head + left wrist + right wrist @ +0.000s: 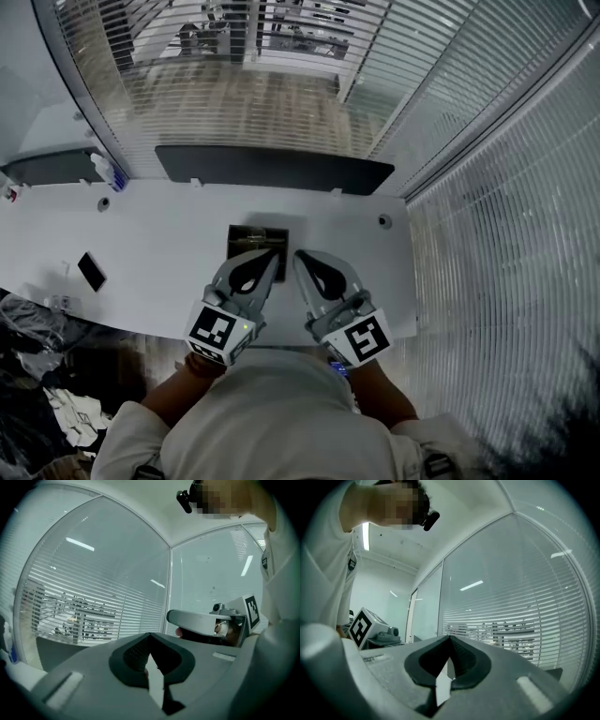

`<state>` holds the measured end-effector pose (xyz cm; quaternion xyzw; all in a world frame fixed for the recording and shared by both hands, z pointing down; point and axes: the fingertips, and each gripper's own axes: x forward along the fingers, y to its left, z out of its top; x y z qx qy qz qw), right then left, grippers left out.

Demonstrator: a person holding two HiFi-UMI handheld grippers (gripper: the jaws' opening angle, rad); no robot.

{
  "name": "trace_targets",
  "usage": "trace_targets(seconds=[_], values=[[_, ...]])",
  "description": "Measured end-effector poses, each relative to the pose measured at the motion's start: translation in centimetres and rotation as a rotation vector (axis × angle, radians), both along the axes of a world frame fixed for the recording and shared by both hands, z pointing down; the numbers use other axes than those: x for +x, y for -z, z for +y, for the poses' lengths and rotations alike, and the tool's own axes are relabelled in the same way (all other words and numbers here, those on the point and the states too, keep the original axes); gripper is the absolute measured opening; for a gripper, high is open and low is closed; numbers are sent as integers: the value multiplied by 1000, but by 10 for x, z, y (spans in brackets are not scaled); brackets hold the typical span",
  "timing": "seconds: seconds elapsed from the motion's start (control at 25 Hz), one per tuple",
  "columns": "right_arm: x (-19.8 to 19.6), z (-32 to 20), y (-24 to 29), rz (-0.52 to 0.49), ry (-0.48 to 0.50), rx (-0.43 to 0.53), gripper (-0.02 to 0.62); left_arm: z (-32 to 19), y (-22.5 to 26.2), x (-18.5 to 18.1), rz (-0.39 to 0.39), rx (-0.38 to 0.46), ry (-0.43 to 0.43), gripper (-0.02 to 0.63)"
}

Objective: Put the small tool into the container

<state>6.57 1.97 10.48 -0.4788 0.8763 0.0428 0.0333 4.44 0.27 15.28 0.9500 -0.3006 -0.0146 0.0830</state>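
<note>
A phone (91,271) and a bottle (111,173) sit far left on the surface (169,234). The left gripper (272,256) and right gripper (300,256) have their fingers closed and empty, with the tips at the near edge of the black container (241,232). A slim tool (255,242) appears to lie inside it.

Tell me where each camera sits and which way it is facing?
Head view: on the person's head, looking steeply down at the white table, black container, left hand-held gripper, right hand-held gripper and the person's shirt.
Left gripper view: rides the left hand-held gripper, facing outward at the blinds; its shut jaws fill the foreground.
Right gripper view: likewise on the right one, jaws shut.
Shared: both gripper views show the blinds.
</note>
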Motion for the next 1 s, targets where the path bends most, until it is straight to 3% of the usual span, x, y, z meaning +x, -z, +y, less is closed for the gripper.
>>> trace_targets(seconds=[0.6, 1.0], values=[[5, 46, 2, -86, -93, -30, 0, 42, 27, 14, 39, 27, -40, 3], [10, 54, 8, -80, -117, -19, -2, 46, 27, 9, 68, 39, -42, 3]])
